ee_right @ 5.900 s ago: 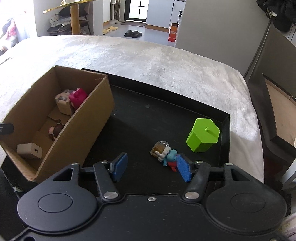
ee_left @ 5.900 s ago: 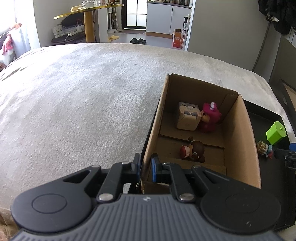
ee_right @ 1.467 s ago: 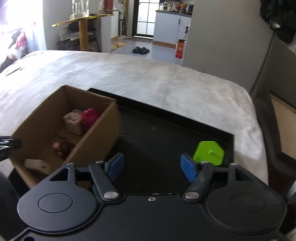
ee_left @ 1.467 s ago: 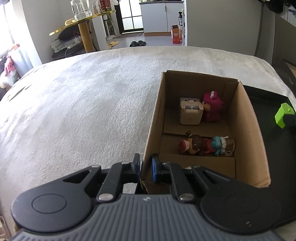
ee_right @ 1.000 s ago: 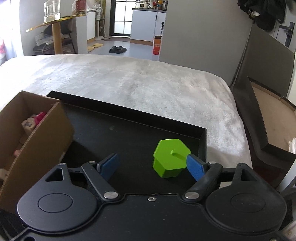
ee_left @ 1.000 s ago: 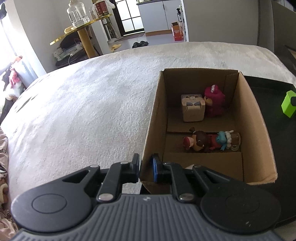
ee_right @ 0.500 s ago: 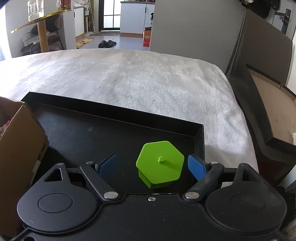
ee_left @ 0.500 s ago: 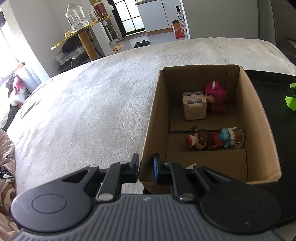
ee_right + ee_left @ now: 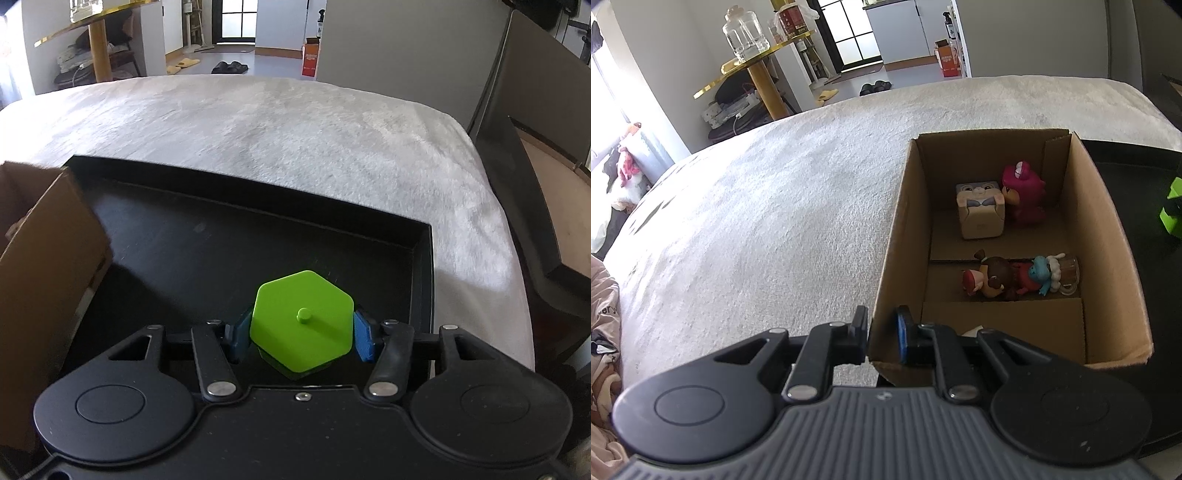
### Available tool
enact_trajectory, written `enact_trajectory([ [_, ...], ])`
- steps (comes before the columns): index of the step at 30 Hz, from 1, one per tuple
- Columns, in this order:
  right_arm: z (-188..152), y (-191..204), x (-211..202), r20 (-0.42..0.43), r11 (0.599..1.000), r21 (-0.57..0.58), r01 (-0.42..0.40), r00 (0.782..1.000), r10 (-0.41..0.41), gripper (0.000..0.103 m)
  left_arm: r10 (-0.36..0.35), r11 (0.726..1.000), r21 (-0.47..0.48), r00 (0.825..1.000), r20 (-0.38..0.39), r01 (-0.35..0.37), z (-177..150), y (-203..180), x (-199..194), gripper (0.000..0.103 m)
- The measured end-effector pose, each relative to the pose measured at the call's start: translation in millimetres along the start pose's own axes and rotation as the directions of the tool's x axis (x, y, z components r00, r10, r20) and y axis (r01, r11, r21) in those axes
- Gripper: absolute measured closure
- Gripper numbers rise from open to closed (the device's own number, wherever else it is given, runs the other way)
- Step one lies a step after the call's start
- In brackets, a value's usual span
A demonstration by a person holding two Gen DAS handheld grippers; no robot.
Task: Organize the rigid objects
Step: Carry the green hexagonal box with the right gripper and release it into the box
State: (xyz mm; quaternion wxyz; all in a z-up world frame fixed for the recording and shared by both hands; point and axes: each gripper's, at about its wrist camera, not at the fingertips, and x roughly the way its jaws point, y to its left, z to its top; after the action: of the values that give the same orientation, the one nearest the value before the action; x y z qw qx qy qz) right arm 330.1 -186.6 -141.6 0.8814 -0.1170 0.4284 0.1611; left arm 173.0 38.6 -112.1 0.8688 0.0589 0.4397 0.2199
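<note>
My right gripper (image 9: 300,332) is closing around a green hexagonal box (image 9: 301,317) with a small knob on its lid; both blue pads touch its sides. The box stands near the right front corner of a black tray (image 9: 258,240). My left gripper (image 9: 882,330) is shut on the near left wall of an open cardboard box (image 9: 1108,258). Inside lie a beige cube figure (image 9: 980,214), a pink figure (image 9: 1023,197), a brown-haired doll (image 9: 990,278) and a blue figure with a mug (image 9: 1049,275). An edge of the green box (image 9: 1172,210) shows at the far right of the left wrist view.
Tray and cardboard box (image 9: 48,266) rest on a white fuzzy blanket (image 9: 295,140). A dark panel and an open flat carton (image 9: 535,147) stand to the right of the bed. A gold side table with jars (image 9: 757,62) is behind, on the left.
My right gripper came down over the green hexagonal box and its jaws narrowed from wide apart onto the box's sides. The left gripper kept its hold on the cardboard wall.
</note>
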Motion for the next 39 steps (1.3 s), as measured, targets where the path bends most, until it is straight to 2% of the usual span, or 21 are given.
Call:
enact_trajectory([
  [8,-19,12,-27,-0.004,1.0,0.013,-0.017,1.0,0.017,0.05,-0.005,1.0,-0.007,1.0,-0.002,0.005,0,1,0,0.088],
  [17,-18,23,-56,0.028,1.0,0.011,-0.025,0.999,0.025,0.05,-0.028,0.999,-0.033,1.0,-0.001,0.028,0,6,0,0.089],
  [39,33,104,-99,0.132,0.987,-0.144,-0.078,0.987,0.097,0.05,-0.117,0.984,-0.134,0.993,0.021,0.118,-3,25,1,0.091],
])
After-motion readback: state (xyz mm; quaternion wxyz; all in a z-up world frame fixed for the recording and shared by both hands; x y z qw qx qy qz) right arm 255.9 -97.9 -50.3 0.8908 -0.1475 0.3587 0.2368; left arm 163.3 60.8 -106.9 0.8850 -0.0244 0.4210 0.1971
